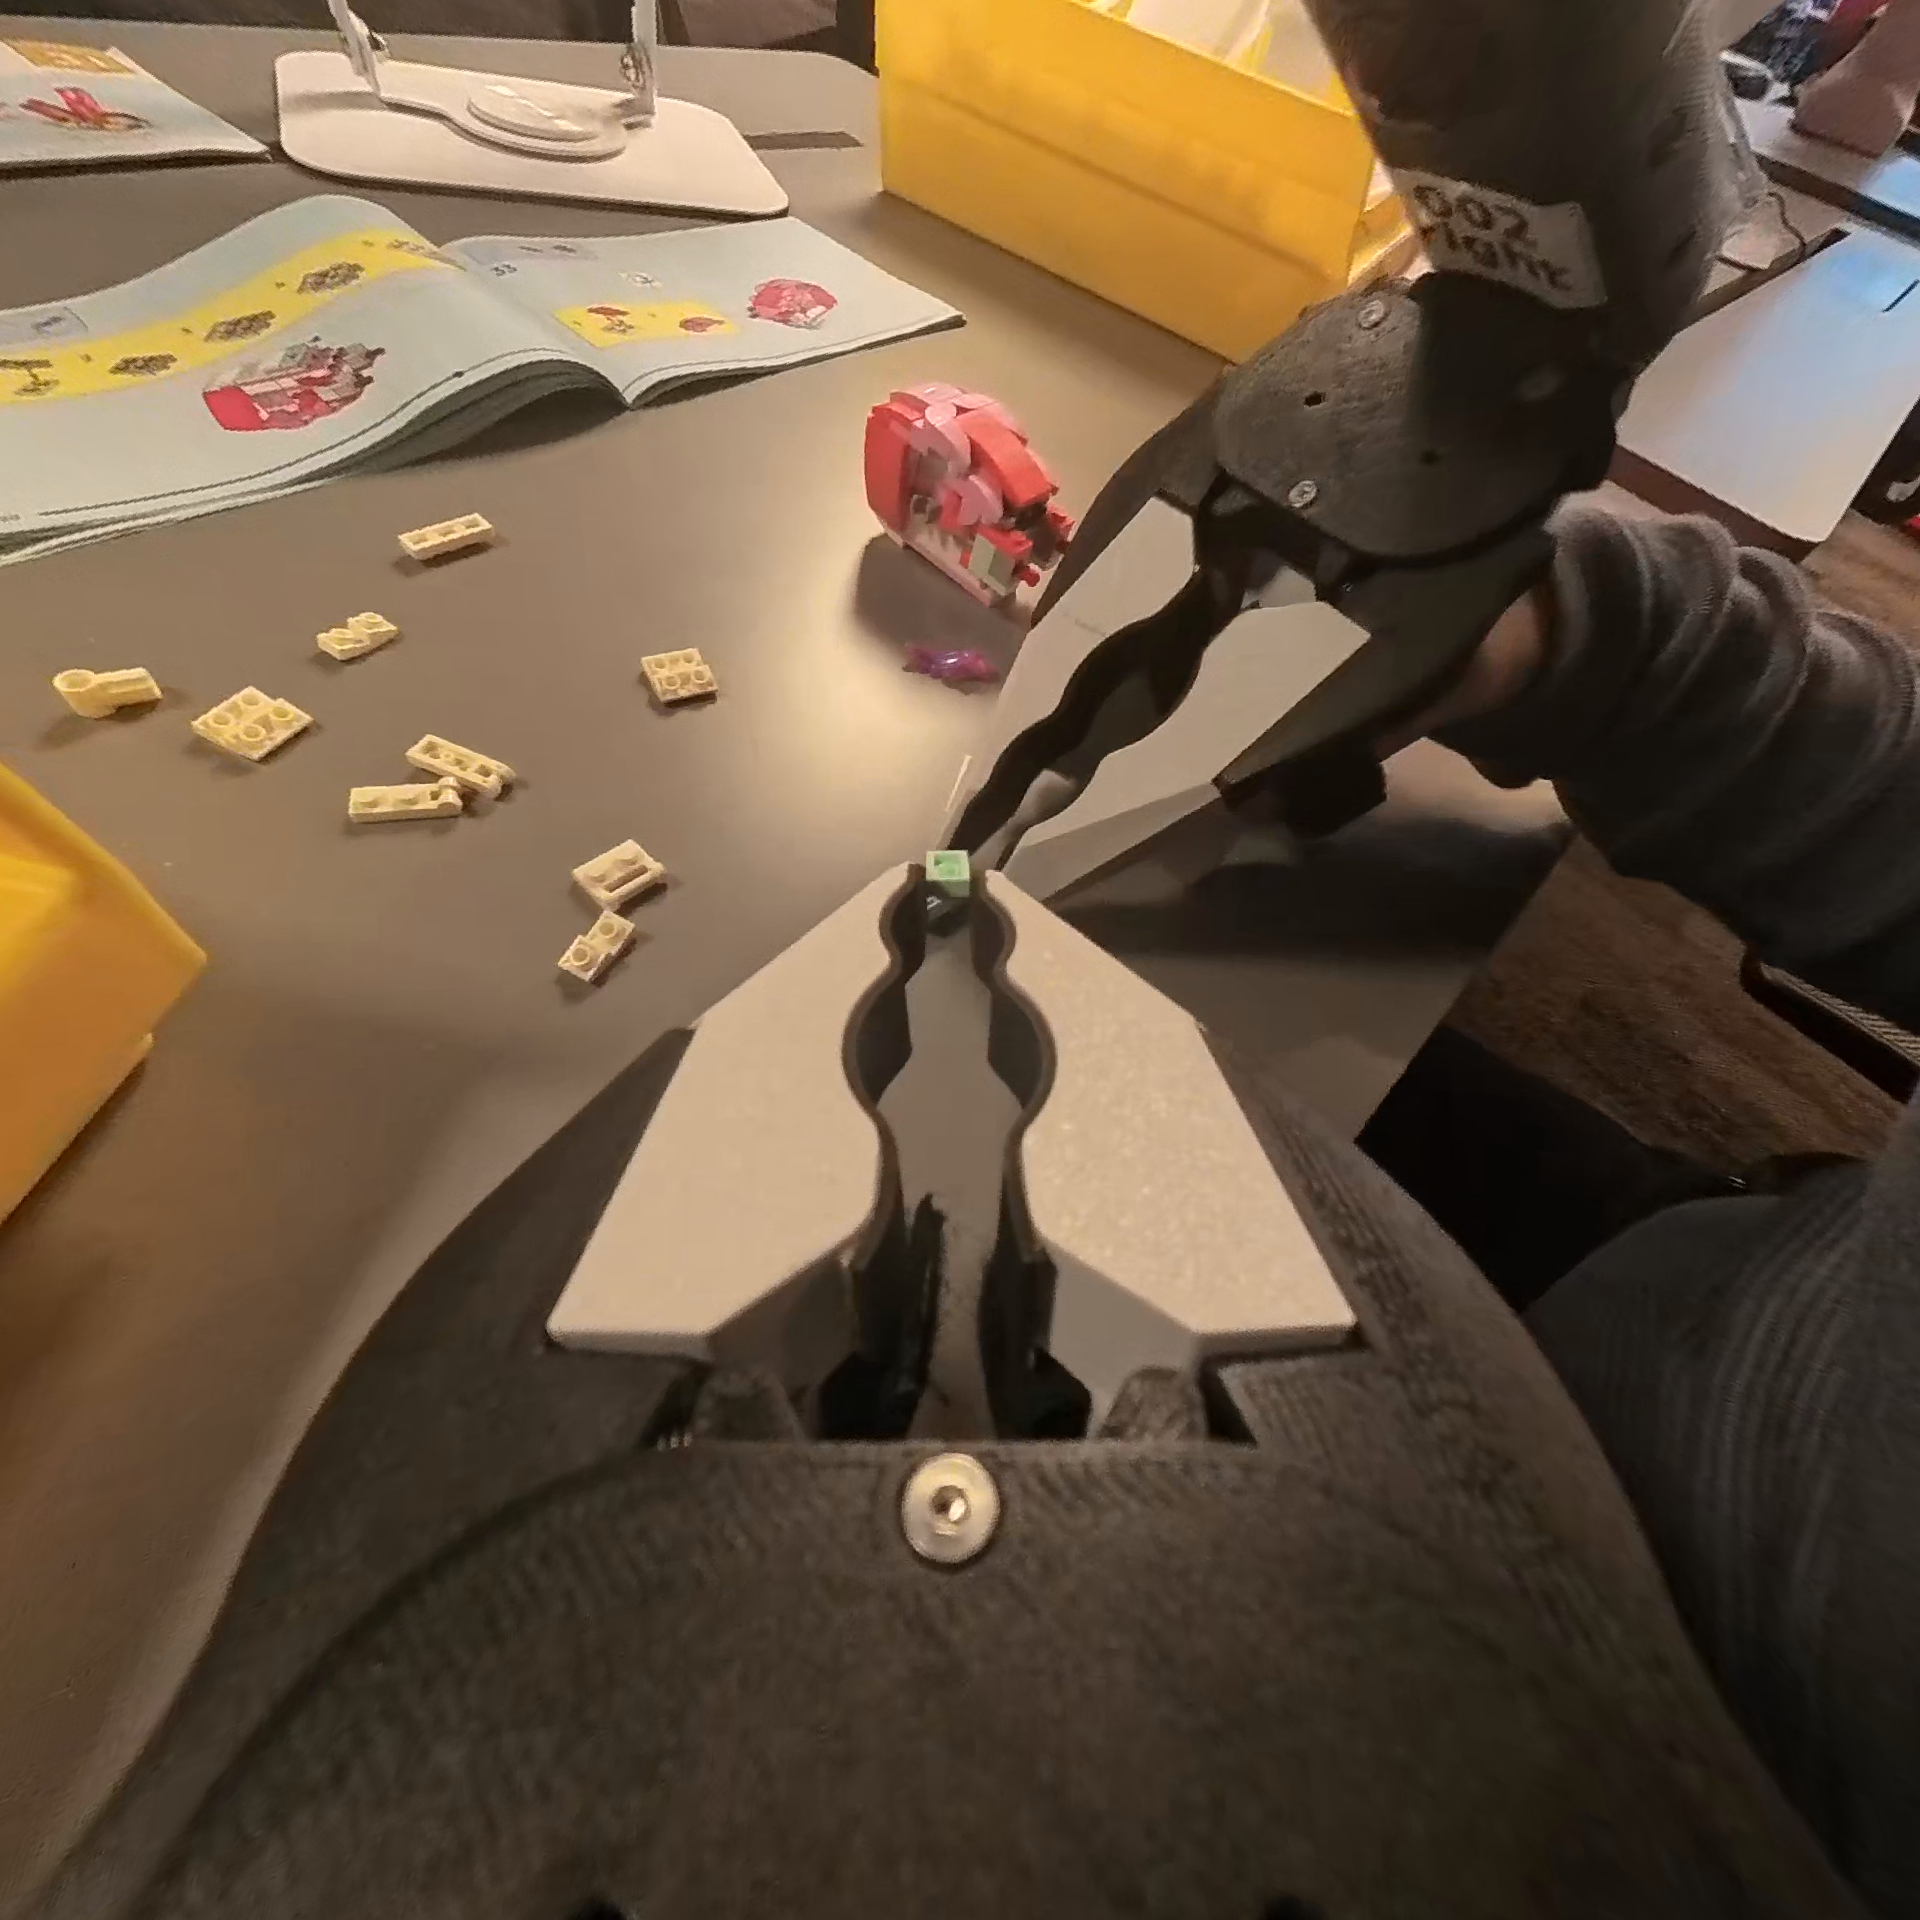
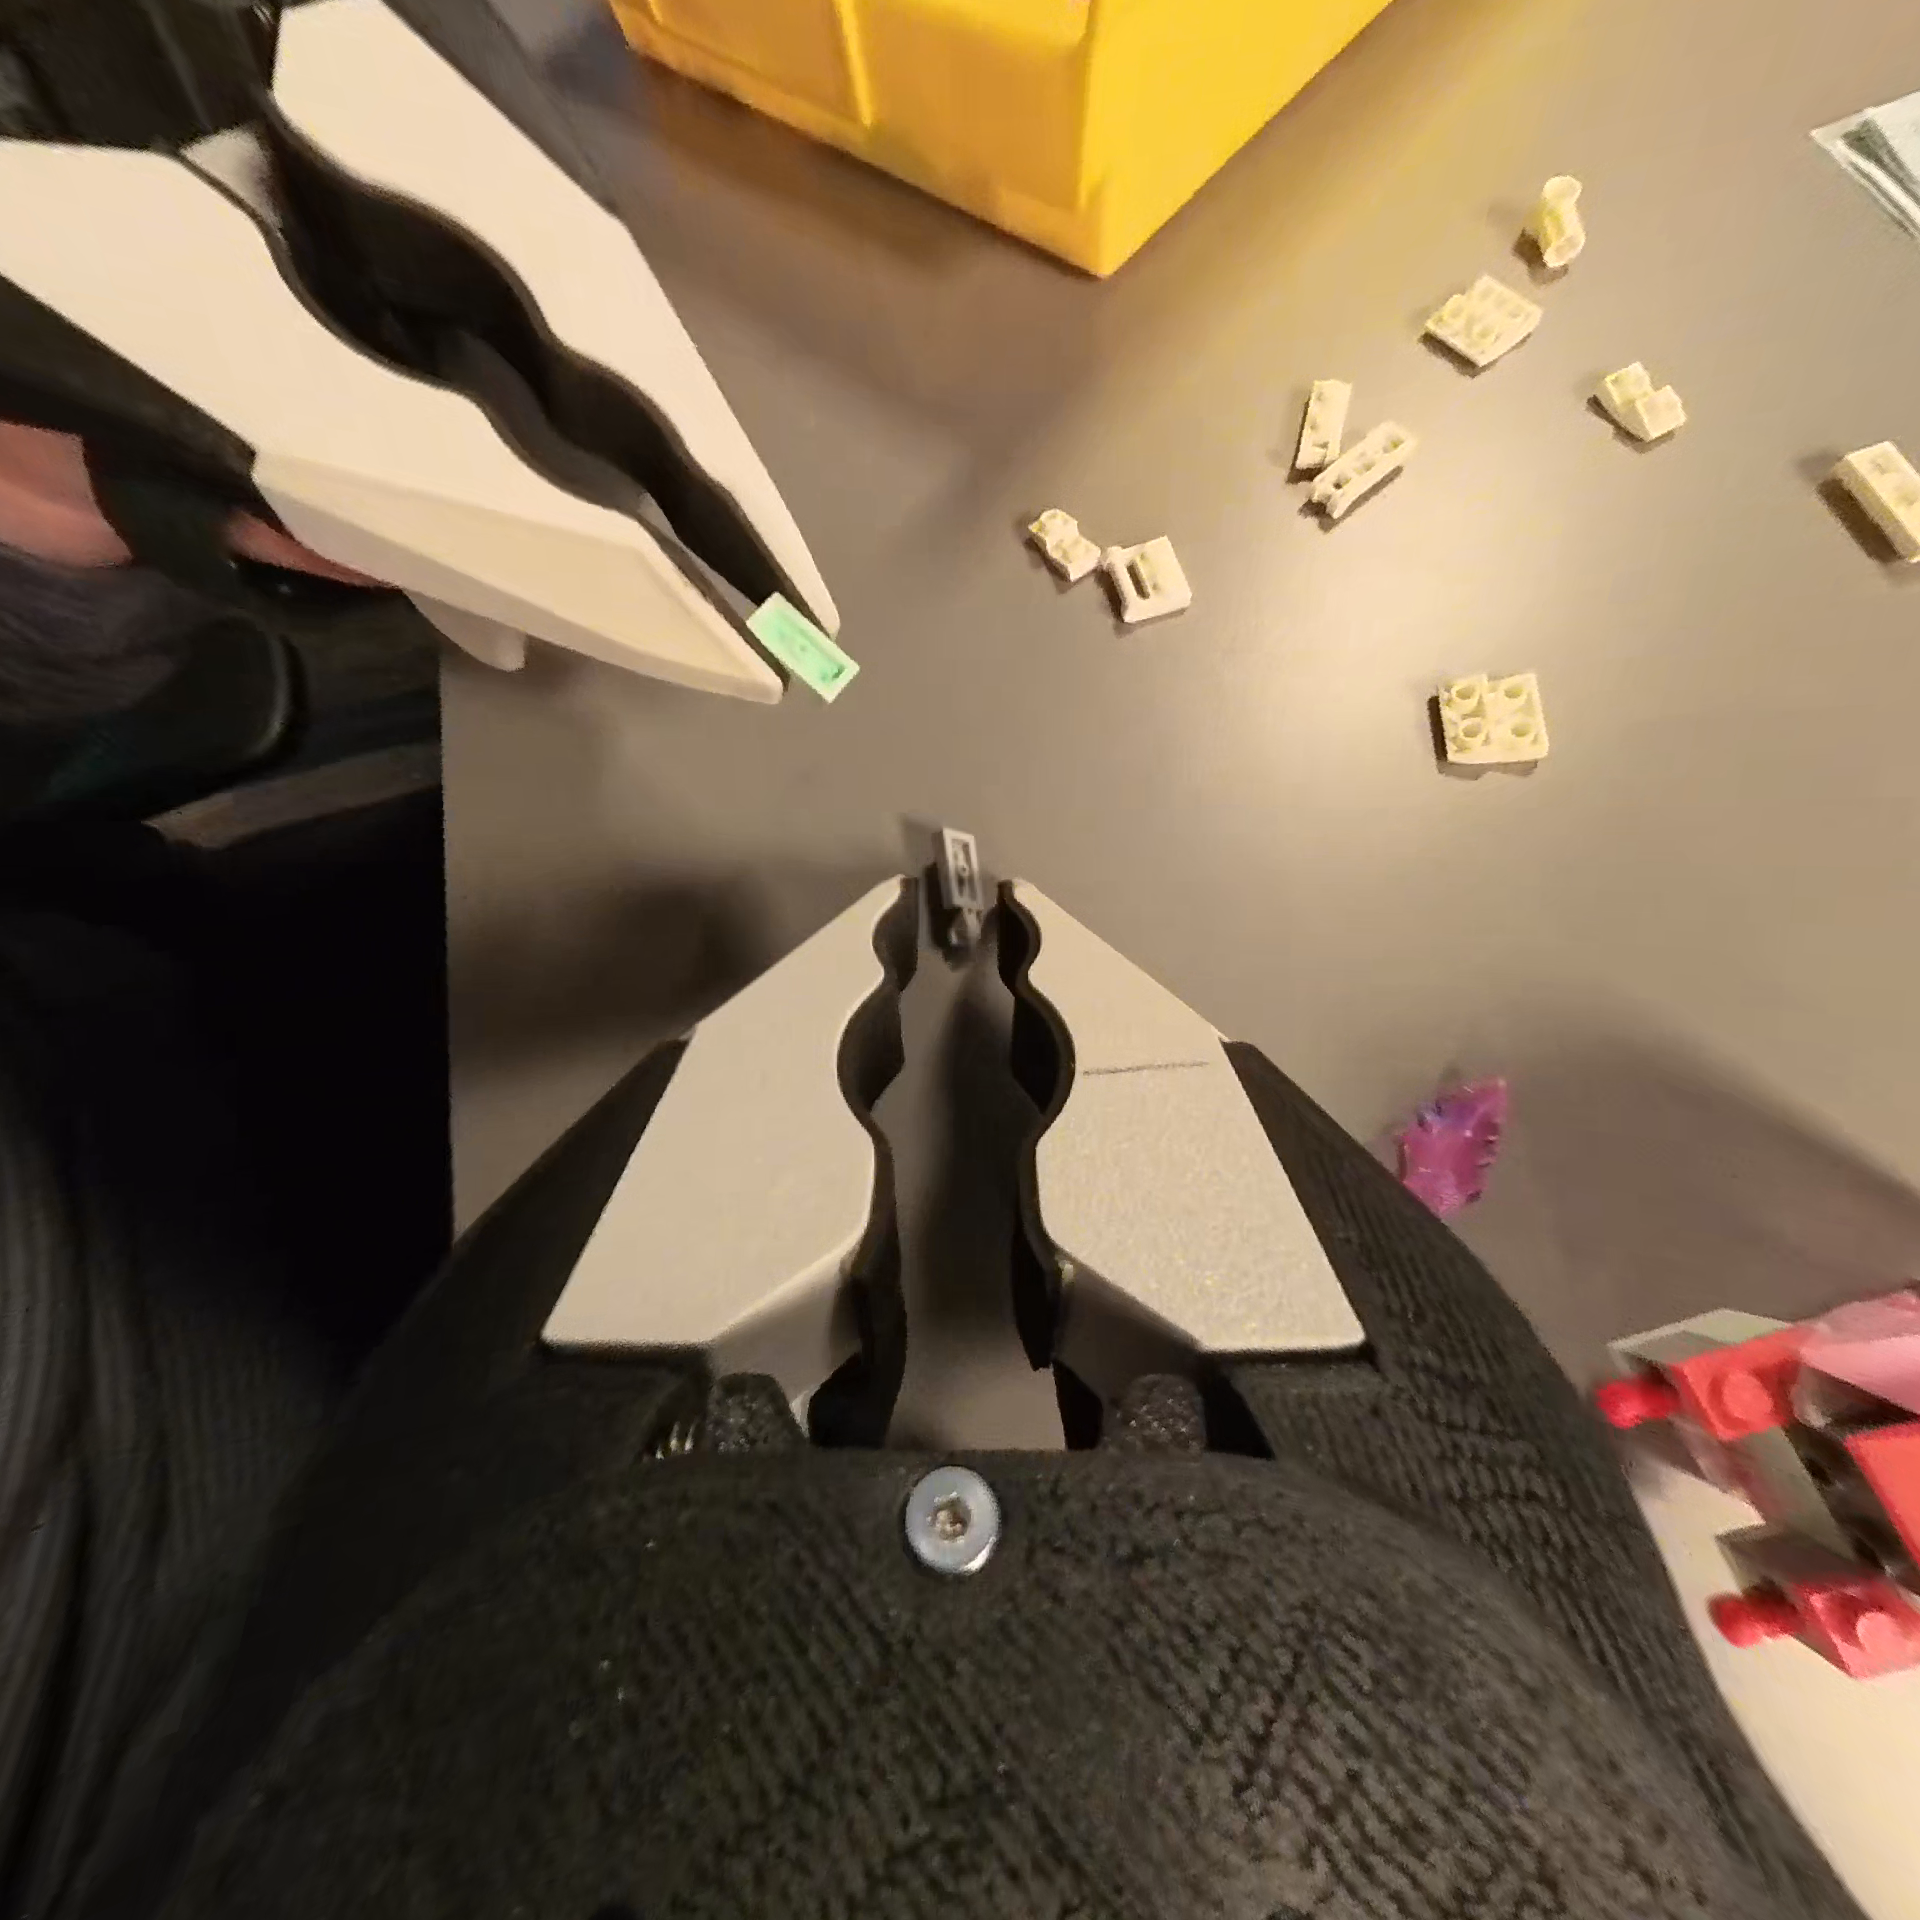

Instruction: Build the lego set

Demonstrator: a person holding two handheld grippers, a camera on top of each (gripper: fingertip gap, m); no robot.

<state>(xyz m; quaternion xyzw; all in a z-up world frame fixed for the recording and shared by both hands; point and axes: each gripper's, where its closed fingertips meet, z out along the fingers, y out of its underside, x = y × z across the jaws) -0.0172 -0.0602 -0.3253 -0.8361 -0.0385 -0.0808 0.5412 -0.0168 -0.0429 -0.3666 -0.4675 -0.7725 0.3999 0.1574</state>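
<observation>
My left gripper [image 1: 948, 883] is shut on a small light green brick piece [image 1: 950, 871], which sticks out past its tips above the grey table [image 1: 623, 987]. It also shows in the right wrist view [image 2: 800, 665] at the upper left, with the green piece [image 2: 808, 652] clamped at its tips. My right gripper [image 2: 951, 883] is open. A small grey plate piece [image 2: 958, 868] stands between its fingers, close to the left pad, with a gap to the right pad. In the left wrist view the right gripper [image 1: 982, 847] points its tips just behind the green piece.
A red and pink brick model [image 1: 961, 488] stands mid-table, with a purple translucent piece [image 1: 948, 663] in front of it. Several cream plates [image 1: 436, 769] lie scattered at the left. An open booklet [image 1: 416, 312], a white stand base [image 1: 520, 135] and yellow bins [image 1: 1122, 156] [image 1: 73, 987] ring the area. About 5 centimeters separates my left fingertips from my right.
</observation>
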